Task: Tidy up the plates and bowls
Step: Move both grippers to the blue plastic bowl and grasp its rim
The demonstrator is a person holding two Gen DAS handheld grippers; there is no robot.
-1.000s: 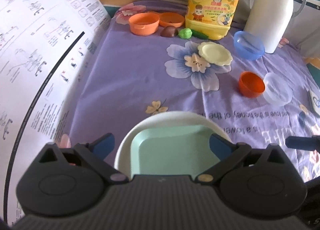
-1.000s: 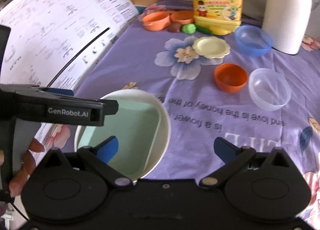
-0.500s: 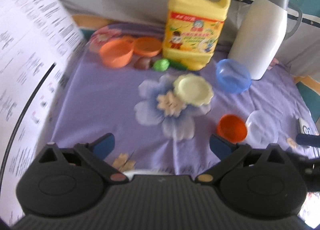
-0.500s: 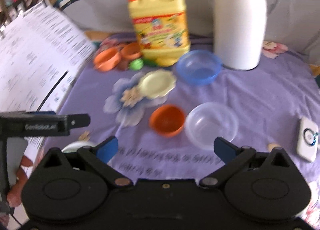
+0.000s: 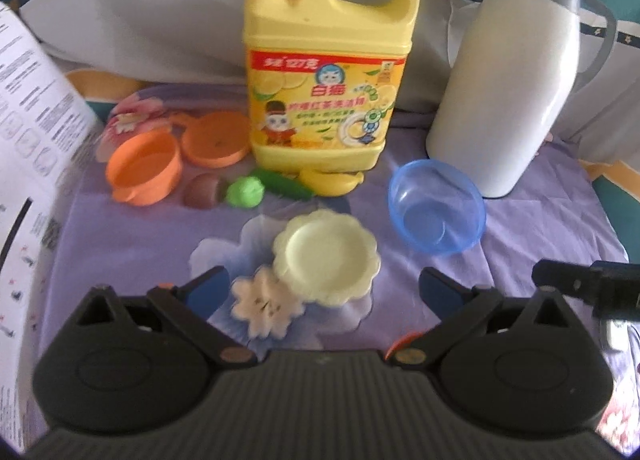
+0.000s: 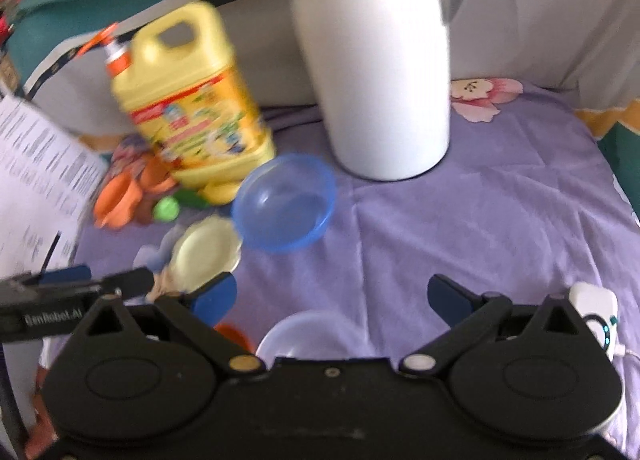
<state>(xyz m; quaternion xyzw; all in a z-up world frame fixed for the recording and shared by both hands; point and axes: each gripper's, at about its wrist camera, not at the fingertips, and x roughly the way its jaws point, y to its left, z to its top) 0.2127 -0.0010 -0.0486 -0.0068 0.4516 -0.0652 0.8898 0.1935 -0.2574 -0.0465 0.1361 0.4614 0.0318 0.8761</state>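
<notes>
A pale yellow scalloped plate (image 5: 326, 262) lies on the purple cloth just ahead of my left gripper (image 5: 324, 292), which is open and empty. The plate also shows in the right wrist view (image 6: 206, 254). A blue bowl (image 5: 436, 212) sits to its right and shows in the right wrist view (image 6: 286, 206). My right gripper (image 6: 332, 298) is open and empty above a clear bowl (image 6: 308, 334) and beside an orange bowl (image 6: 236, 336). An orange handled bowl (image 5: 144, 172) and an orange plate (image 5: 216, 138) sit at the back left.
A yellow detergent jug (image 5: 326, 80) and a white thermos (image 5: 508, 92) stand at the back. Toy vegetables (image 5: 244, 190) lie before the jug. A printed sheet (image 5: 36, 148) rises on the left. A white device (image 6: 594, 310) lies at the right.
Both grippers have moved forward toward the back of the table. The white plate with the green tray has dropped out of view behind them. The scalloped plate and blue bowl are nearer.
</notes>
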